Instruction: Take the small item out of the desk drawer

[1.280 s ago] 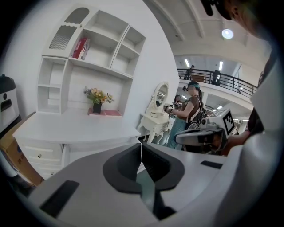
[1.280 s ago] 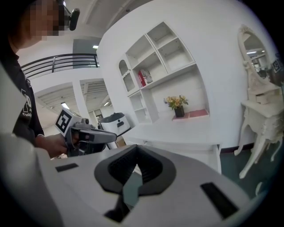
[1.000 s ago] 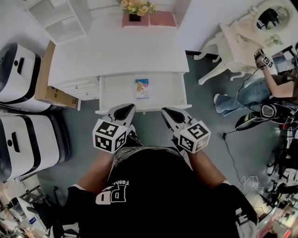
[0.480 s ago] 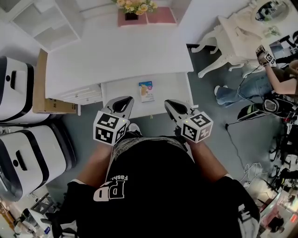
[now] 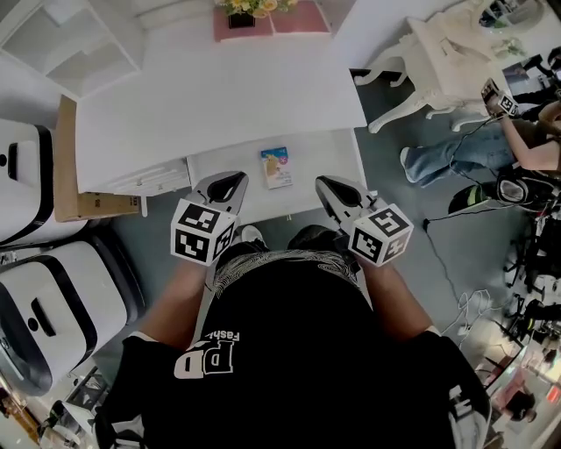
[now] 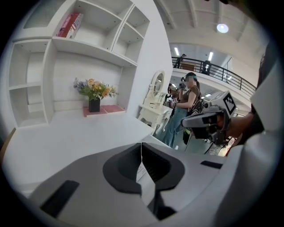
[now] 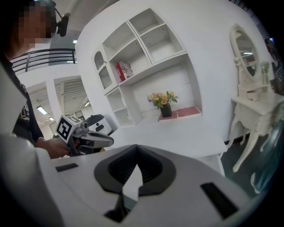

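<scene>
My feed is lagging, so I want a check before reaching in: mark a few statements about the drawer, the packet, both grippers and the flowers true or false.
1. The drawer of the desk is open. True.
2. The packet is held in the left gripper. False: it lies flat in the drawer, and that gripper is shut on nothing.
3. The right gripper is shut and empty. True.
4. The flowers stand at the desk's front edge. False: they stand at its back.
</scene>
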Demonstrator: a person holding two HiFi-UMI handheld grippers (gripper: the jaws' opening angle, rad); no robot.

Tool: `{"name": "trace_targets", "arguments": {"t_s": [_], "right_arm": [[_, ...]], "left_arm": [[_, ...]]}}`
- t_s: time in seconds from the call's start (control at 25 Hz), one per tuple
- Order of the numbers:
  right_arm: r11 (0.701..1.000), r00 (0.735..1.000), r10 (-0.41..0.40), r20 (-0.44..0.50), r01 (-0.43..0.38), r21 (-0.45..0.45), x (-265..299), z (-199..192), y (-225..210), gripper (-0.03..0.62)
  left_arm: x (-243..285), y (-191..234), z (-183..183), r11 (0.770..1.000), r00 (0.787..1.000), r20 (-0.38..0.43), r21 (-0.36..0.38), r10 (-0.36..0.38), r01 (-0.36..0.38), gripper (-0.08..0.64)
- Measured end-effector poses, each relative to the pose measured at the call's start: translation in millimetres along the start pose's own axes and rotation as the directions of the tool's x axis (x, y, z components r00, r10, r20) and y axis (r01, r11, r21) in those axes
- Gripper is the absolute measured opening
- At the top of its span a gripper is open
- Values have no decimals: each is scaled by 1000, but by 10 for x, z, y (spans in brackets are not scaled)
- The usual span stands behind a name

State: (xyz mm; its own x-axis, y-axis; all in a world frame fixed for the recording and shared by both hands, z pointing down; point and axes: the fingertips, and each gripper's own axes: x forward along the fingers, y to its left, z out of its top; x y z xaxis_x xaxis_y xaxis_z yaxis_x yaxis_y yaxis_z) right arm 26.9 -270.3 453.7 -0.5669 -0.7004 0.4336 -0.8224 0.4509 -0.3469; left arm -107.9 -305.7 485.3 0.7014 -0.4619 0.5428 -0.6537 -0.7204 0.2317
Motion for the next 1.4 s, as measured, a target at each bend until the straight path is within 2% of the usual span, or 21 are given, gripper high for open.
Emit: {"name": "trace_targets", "arguments": {"t_s": [0.16,0.36,0.44,0.6,0.88,1.04,1.24,1.32,1.4], "right_arm": [[1000,1000,-2,4,2,-3,-24,37,-109,9],[1000,1000,23,4,-23,-19,-1,97,-298,9],[999,999,44,1,-44,-16,-5,115,-394,9],[991,993,120,4,-120,60,-43,185,-571,9],[983,982,183,-45,-182,33,-31,144,-902,9],[975,972,224,-64,-223,24,-23,104,-1045,9],[968,964,252,-81,-251,21,-50,87,-1235,9],[967,963,255,-87,-254,17,-78,77,-1316,9],[967,962,256,-92,-255,19,-111,60,-1395,9]], "left_arm": [[83,-46,-15,1000,1000,-9,-11,1,-1,15],[209,-58,-40,998,999,-26,-44,42,-43,15],[305,-78,-40,996,997,-34,-61,64,-66,15],[533,-108,33,989,993,-41,-90,110,-114,15],[1030,-124,-157,969,979,-133,-174,154,-176,17],[1288,-75,-361,951,960,-203,-202,194,-235,54],[1564,48,-690,916,929,-284,-254,237,-311,85],[1665,110,-801,896,919,-302,-284,254,-341,103],[1763,174,-902,864,915,-309,-348,260,-363,119]]}}
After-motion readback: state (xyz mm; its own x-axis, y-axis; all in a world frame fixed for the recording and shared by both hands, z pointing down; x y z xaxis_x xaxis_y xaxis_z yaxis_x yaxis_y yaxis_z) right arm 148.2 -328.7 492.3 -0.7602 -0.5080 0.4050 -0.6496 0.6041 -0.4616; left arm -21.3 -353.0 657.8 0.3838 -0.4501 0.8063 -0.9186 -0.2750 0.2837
